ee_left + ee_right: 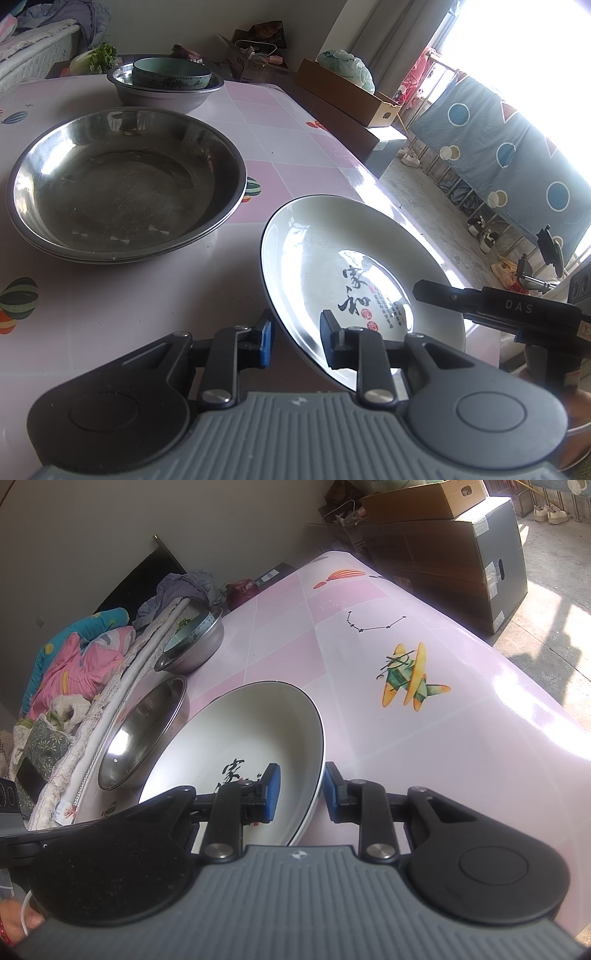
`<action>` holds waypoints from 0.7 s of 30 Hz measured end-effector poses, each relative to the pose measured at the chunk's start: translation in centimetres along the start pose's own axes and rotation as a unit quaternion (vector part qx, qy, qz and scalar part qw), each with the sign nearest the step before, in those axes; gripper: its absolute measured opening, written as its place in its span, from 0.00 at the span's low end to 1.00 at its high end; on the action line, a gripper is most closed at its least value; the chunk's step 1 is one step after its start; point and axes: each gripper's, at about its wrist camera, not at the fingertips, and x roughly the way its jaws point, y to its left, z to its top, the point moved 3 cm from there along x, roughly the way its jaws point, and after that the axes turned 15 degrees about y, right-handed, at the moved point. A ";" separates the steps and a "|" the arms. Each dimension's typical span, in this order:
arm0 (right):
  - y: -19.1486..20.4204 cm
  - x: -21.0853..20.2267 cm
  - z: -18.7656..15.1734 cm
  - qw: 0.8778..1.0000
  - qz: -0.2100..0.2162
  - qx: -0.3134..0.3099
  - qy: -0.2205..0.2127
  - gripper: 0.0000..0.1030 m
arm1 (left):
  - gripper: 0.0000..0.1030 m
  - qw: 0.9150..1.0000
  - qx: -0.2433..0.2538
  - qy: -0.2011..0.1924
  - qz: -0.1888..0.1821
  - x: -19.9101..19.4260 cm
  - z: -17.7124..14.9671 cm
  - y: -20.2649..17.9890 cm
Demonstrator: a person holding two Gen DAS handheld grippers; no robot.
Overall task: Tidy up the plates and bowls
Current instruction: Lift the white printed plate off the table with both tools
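Observation:
A white plate (332, 251) with black calligraphy hangs tilted over the pink table (295, 147), gripped on opposite sides. My left gripper (297, 338) is shut on its near left rim, one pad under it and one inside. My right gripper (301, 790) is shut on the plate (240, 738) at its right rim; one of its fingers (439, 293) shows in the left wrist view. Left of the plate sits a stack of wide steel basins (125, 184) (144, 731). Farther back a small steel bowl (162, 98) (199, 646) holds a green ceramic bowl (171, 74) (188, 631).
The table's edge (369, 177) runs close on the right, with floor, shoes and a drying rack beyond. Cardboard boxes (343, 92) (443, 554) stand past the far corner. Bedding and clothes (74, 664) are piled along the table's left side.

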 end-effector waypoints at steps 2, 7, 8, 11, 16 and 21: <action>0.0 0.0 0.0 1.000 0.000 0.000 0.000 0.24 | 0.25 1.000 0.000 0.000 0.000 0.0 0.0 0.0; 0.0 0.0 0.0 1.000 0.000 0.000 0.000 0.24 | 0.26 1.000 0.000 0.000 0.000 0.0 0.0 0.0; 0.0 0.0 0.0 1.000 0.000 -0.001 0.000 0.24 | 0.26 1.000 0.000 0.000 0.000 0.0 0.0 0.0; 0.0 0.0 0.0 1.000 0.000 0.000 0.000 0.24 | 0.26 1.000 0.000 0.000 0.000 0.0 0.0 0.0; 0.0 0.0 0.0 1.000 0.000 -0.001 0.000 0.24 | 0.26 1.000 0.000 0.000 0.000 0.0 0.0 0.0; 0.0 0.0 0.0 1.000 0.000 -0.001 0.000 0.24 | 0.27 1.000 0.000 0.000 0.000 0.0 0.0 0.0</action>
